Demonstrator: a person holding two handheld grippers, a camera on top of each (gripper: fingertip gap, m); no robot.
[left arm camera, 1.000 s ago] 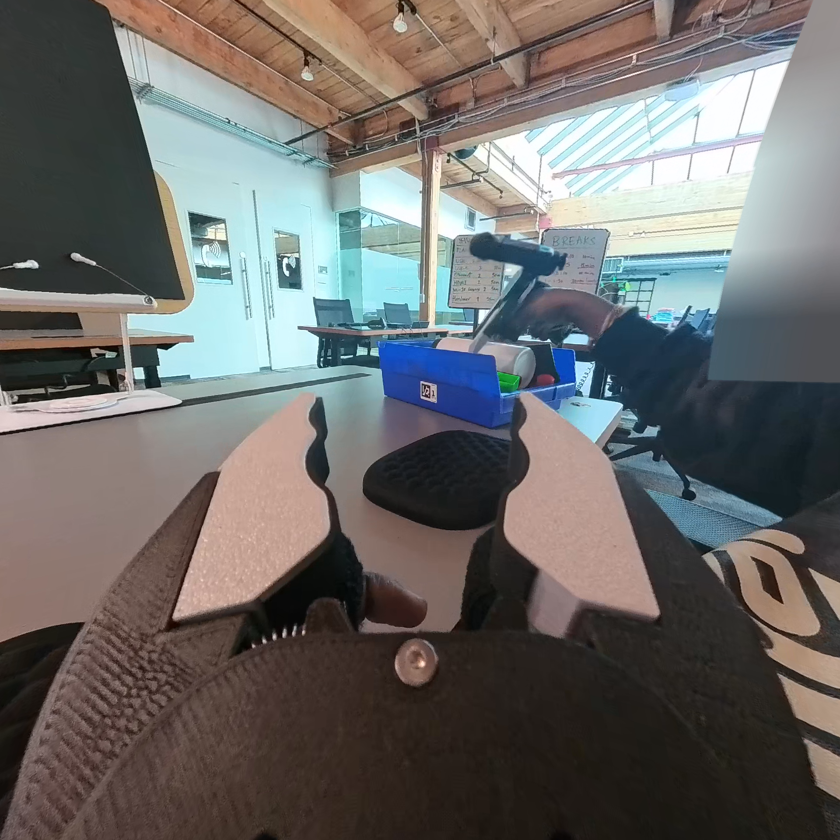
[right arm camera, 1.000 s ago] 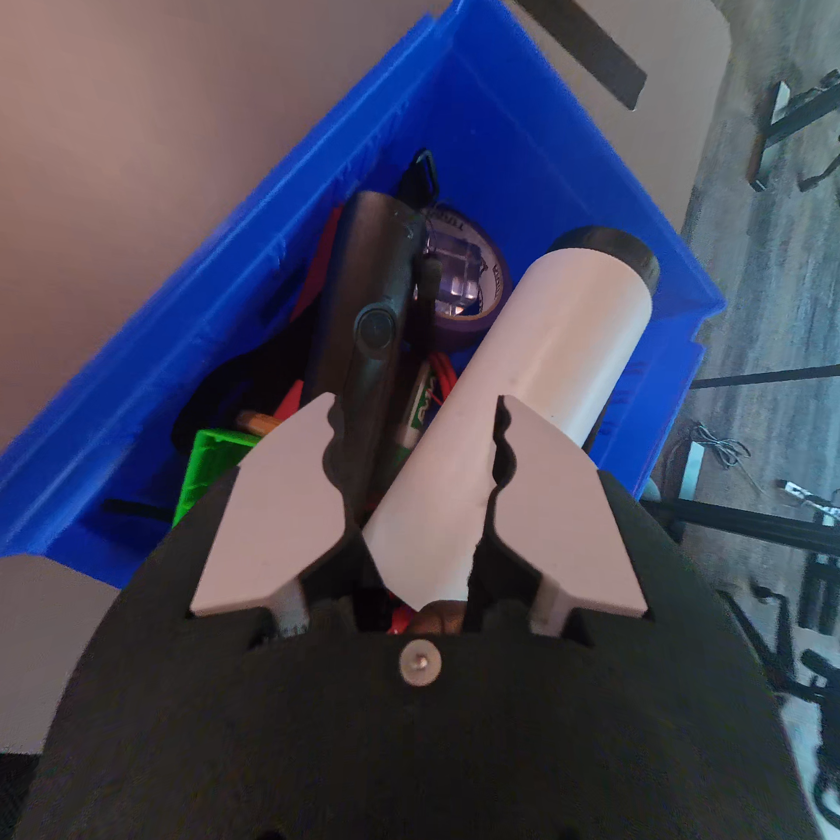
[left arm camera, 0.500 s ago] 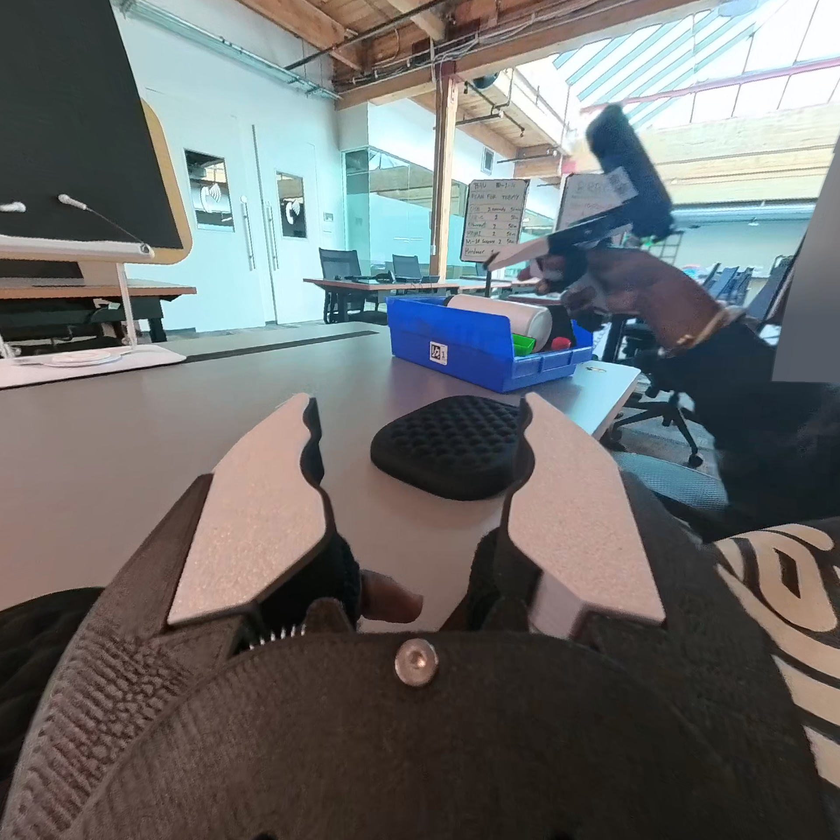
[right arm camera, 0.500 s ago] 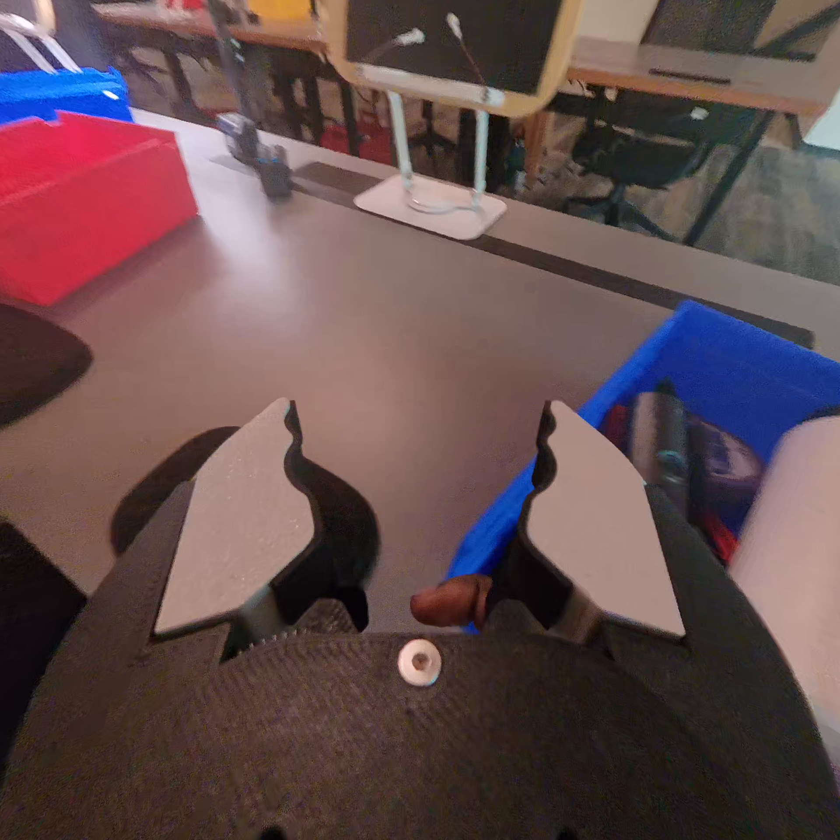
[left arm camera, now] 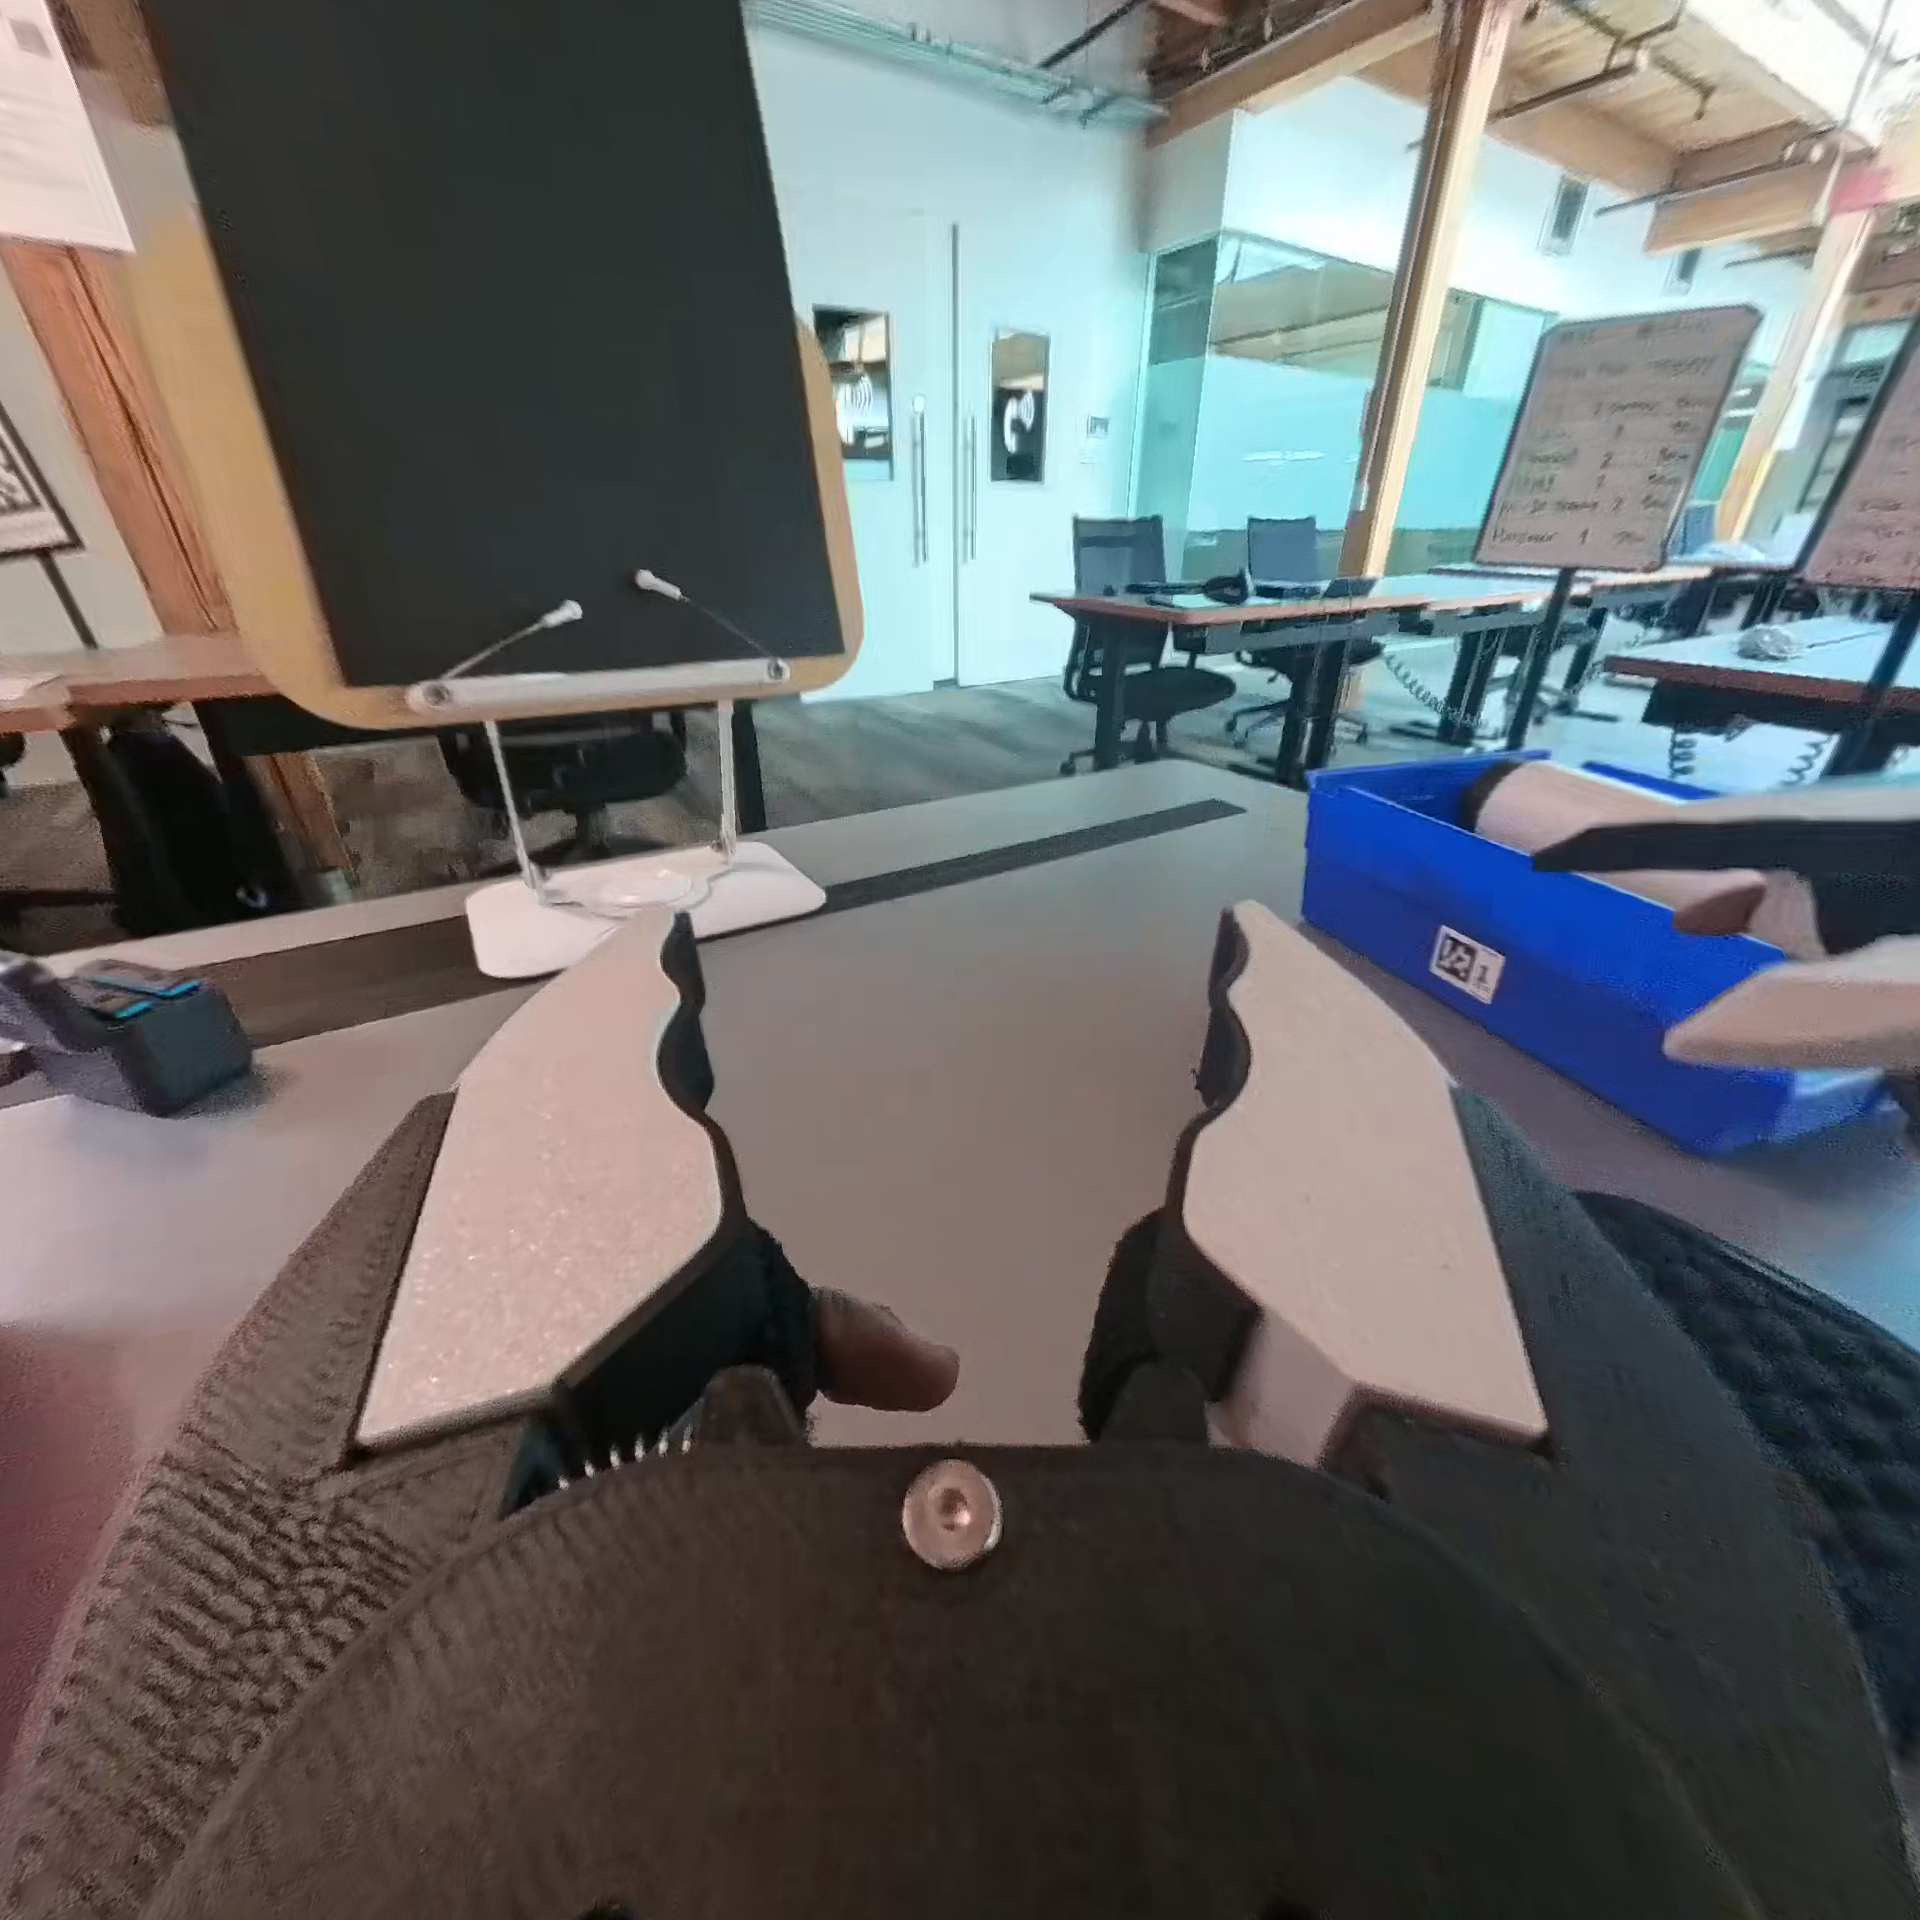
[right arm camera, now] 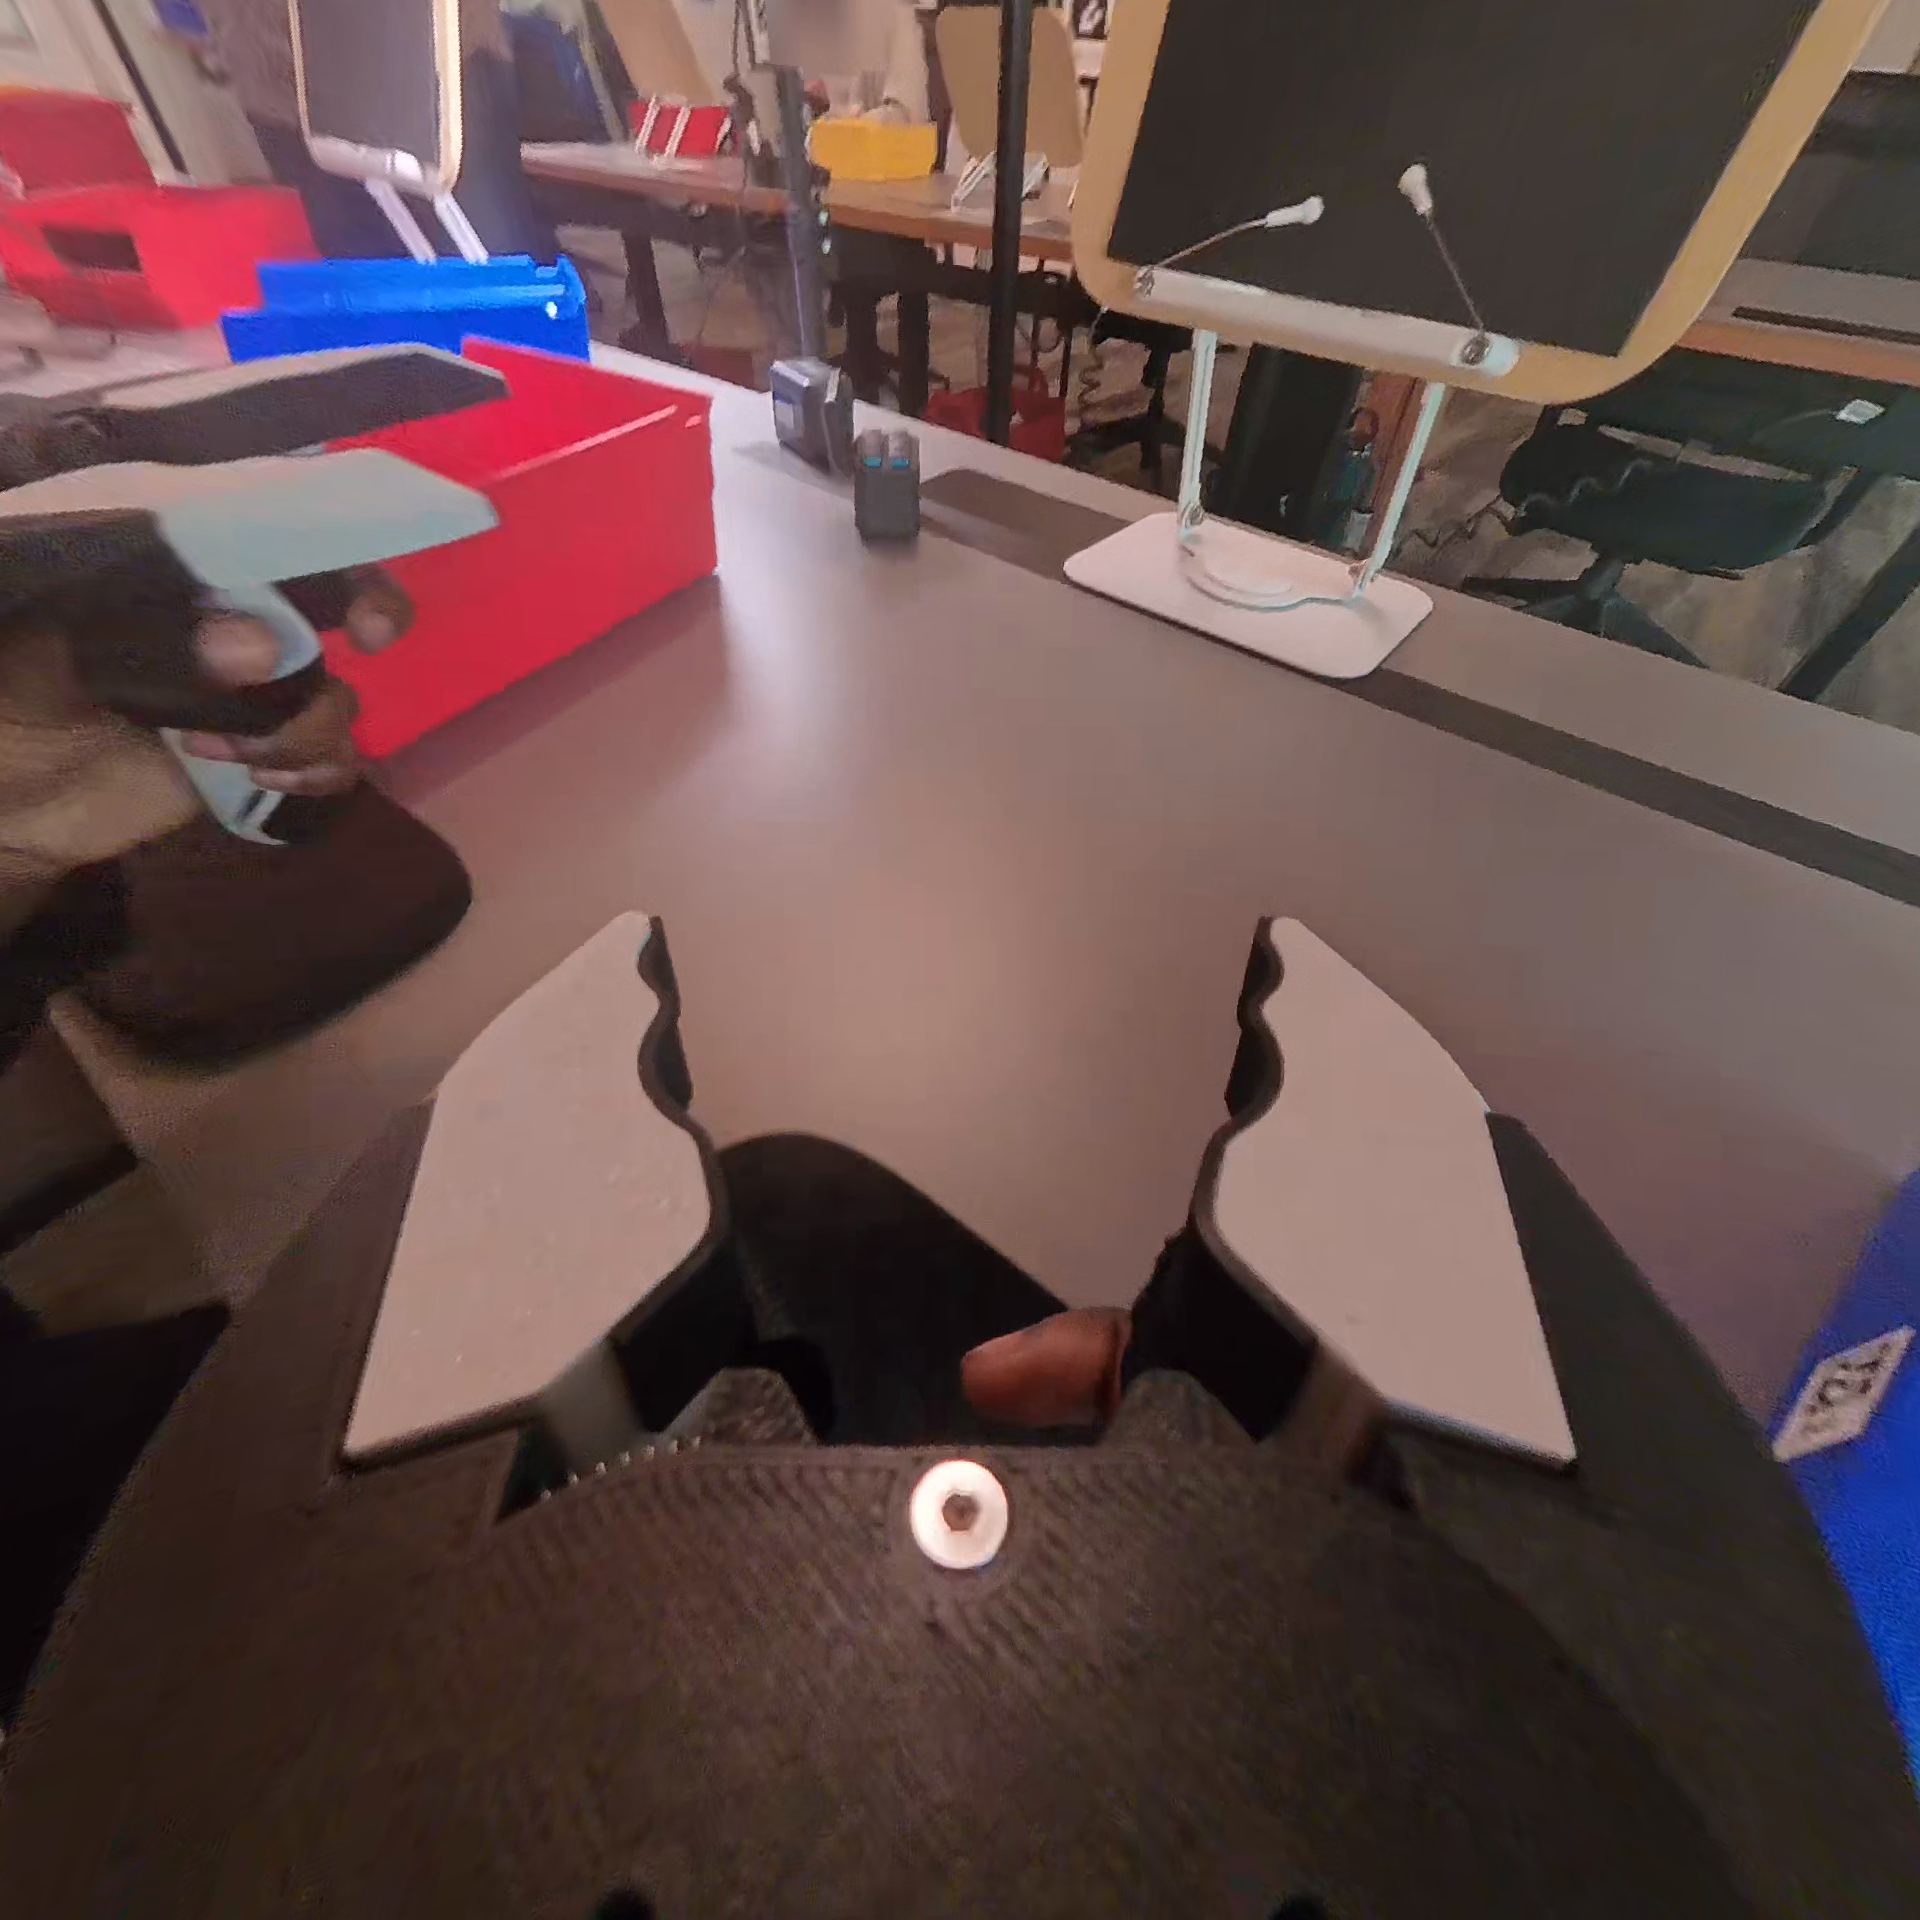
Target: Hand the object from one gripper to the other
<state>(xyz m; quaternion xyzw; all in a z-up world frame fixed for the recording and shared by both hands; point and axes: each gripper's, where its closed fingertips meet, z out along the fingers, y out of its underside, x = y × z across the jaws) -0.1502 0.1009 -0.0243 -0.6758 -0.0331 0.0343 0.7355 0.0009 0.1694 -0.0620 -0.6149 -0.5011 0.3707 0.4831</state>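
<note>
Both grippers are open and empty over the grey table [left arm camera: 956, 1039]. My left gripper [left arm camera: 951, 935] faces the table's far edge, and it also shows at the left of the right wrist view [right arm camera: 494, 447], held in a hand. My right gripper [right arm camera: 954, 935] is level above the table, and its fingers [left arm camera: 1818, 1023] reach in from the right of the left wrist view, in front of the blue bin [left arm camera: 1507, 935]. A white cylinder with a black cap [left arm camera: 1558, 821] lies in that bin. A corner of the bin [right arm camera: 1870, 1403] is beside my right gripper.
A dark board on a white stand [left arm camera: 644, 904] [right arm camera: 1247, 592] sits at the table's far edge. A red bin [right arm camera: 540, 540] and a black pad [right arm camera: 260, 935] lie to the left. Small dark devices [right arm camera: 888, 478] [left arm camera: 156, 1029] stand near the back. Another black pad [right arm camera: 862, 1247] lies under my right gripper.
My right gripper rose out of the blue bin, left the white cylinder there, and swung round to face across the table. My left gripper turned left and both sets of jaws opened wider.
</note>
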